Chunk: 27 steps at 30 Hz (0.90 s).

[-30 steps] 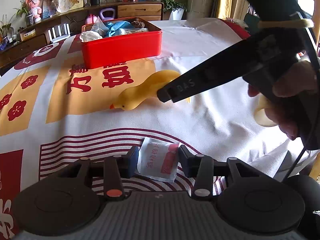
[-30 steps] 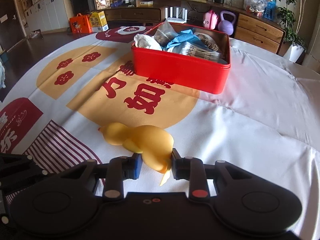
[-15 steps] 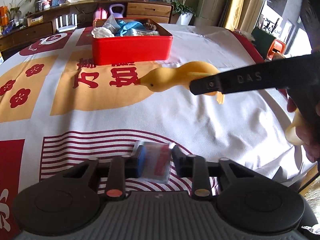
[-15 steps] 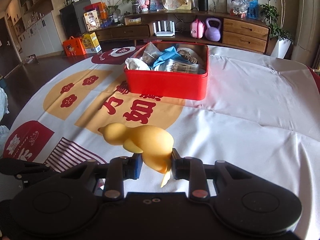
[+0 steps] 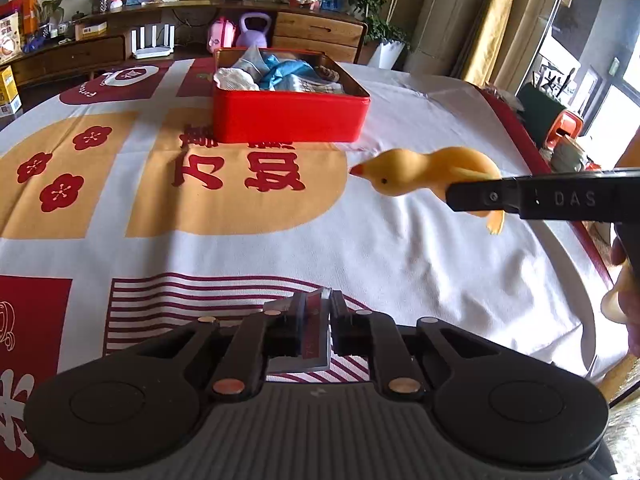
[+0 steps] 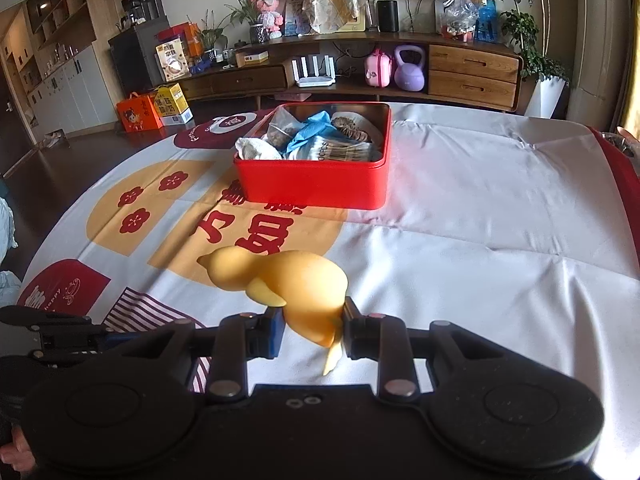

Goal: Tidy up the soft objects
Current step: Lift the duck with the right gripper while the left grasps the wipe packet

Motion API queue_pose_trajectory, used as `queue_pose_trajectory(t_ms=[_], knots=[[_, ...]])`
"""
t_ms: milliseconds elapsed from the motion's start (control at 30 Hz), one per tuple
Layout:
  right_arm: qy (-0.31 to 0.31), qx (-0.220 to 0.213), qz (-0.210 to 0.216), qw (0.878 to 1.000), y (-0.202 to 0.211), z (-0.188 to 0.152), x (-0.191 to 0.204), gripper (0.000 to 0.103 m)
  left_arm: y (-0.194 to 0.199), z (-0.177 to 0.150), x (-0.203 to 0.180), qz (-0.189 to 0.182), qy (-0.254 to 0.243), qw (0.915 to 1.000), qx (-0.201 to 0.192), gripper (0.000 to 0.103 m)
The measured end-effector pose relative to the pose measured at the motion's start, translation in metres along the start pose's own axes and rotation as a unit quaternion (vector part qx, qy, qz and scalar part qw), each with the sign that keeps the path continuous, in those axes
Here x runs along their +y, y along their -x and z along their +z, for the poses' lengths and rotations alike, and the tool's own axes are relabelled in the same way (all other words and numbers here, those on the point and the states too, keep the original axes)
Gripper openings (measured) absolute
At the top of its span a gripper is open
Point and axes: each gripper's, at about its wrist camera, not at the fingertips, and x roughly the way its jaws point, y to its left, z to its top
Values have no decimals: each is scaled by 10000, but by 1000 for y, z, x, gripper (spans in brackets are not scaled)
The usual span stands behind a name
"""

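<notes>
A soft yellow rubber duck [image 6: 296, 284] hangs above the tablecloth, and my right gripper [image 6: 310, 326] is shut on its tail end. In the left wrist view the duck [image 5: 424, 176] sits at the right, held by a black finger [image 5: 520, 196] of that gripper. My left gripper [image 5: 316, 308] is closing its jaws on a small white-and-red packet [image 5: 316, 344], which is folded and pinched between the pads just above the cloth. A red tin [image 6: 316, 184] holding several soft items stands farther back on the table.
The table wears a white, red and orange printed cloth [image 5: 256, 248]. Behind the table runs a low wooden sideboard [image 6: 472, 72] with a purple kettlebell [image 6: 409, 70] and a router on it. A person's hand [image 5: 624, 280] shows at the right edge.
The left jaws have drawn together on the packet, folding it up off the cloth. The right gripper has lifted the duck higher above the table.
</notes>
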Motion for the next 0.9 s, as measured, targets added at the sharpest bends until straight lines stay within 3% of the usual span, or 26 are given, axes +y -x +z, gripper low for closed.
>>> queue_pose_trajectory(t_ms=[333,433,700,767,800,867,900], knots=[[-62,-42,-23,10000,4,-1,-4,28,17,27,29,-18,545,9980,-305,9],[-78,-27,-7,10000,4,-3,-5,28,15,29,35,-126,627,9978,-194,9],[-65,37,24,10000,0,-6,-4,28,2,15,24,22,613,9977,284,12],[-83,40,40,9999,-1,-7,-5,28,-3,12,19,107,576,9974,429,17],[-83,40,41,9999,0,-7,-5,28,-5,9,17,140,542,9973,469,26],[-96,45,58,9999,-1,-8,-6,28,-8,6,12,160,509,9972,515,48],[-97,51,65,9999,-1,-10,-6,28,-9,5,11,147,512,9973,503,68]])
